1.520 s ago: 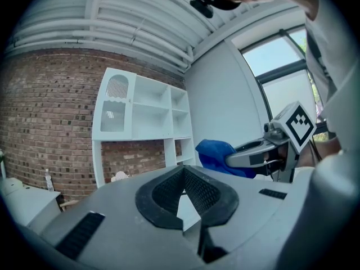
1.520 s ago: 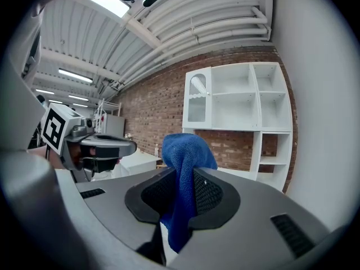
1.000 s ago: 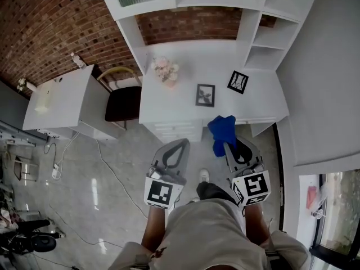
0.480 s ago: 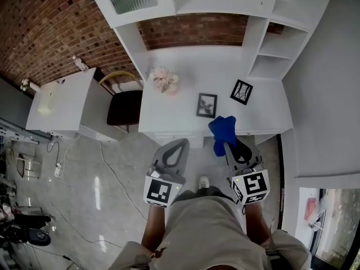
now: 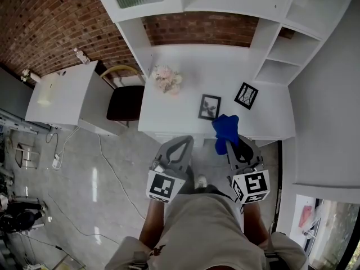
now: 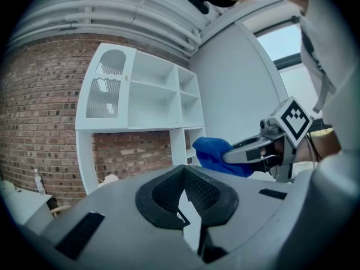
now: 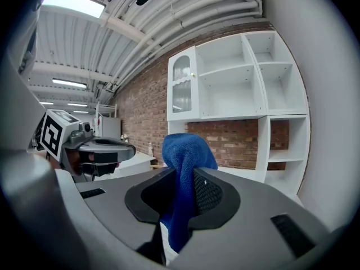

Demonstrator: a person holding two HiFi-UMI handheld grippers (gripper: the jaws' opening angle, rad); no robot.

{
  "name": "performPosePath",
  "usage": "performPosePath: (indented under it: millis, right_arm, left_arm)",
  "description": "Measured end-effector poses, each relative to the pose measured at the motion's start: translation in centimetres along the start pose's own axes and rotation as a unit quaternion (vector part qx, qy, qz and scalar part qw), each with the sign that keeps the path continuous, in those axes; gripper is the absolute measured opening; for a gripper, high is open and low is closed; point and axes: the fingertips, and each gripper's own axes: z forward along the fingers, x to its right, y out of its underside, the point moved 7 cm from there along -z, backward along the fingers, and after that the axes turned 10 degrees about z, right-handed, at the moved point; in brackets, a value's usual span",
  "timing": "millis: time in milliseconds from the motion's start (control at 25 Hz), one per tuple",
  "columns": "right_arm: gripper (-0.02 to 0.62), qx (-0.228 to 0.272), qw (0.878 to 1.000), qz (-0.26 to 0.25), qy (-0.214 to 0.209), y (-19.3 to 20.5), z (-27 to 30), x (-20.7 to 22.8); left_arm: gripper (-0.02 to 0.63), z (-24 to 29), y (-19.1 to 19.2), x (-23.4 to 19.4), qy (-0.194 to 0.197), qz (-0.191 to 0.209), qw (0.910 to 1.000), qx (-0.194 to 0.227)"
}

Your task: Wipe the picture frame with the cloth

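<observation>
At the front of a white desk surface (image 5: 180, 103), under white shelving (image 5: 292, 44) on a brick wall (image 5: 197, 30), a person (image 5: 202, 229) holds two grippers side by side. The right gripper (image 5: 230, 146) is clamped on a blue cloth (image 5: 224, 127), which bunches up past the jaw tips and hangs below them. The left gripper (image 5: 183, 141) has its jaws drawn together with nothing between them. A dark picture frame (image 5: 209, 107) sits near the surface's front edge, just left of the cloth as seen from above. A second picture frame (image 5: 246, 95), turned at an angle, is to its right. Pale flowers (image 5: 167, 79) stand at the left end.
</observation>
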Motion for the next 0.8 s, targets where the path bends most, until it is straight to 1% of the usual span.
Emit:
performPosePath:
  millis: [240,400,800]
  right_arm:
    - [0.069,-0.007,1.000,0.003,0.016,0.4,2.0,0.8]
    - [0.069,-0.008,0.999,0.011,0.033,0.9,3.5,1.9]
    - [0.069,-0.036,0.996,0.028,0.073,2.7,8.7,4.1]
  left_arm:
    - [0.003,2.2,1.3,-1.5,0.016,0.002,0.9999,0.000]
    - [0.003,4.3,2.7,-2.3,0.037,0.005,0.9993,-0.003]
    - [0.003,10.1,6.3,-5.8,0.083,0.006,0.9963,-0.022]
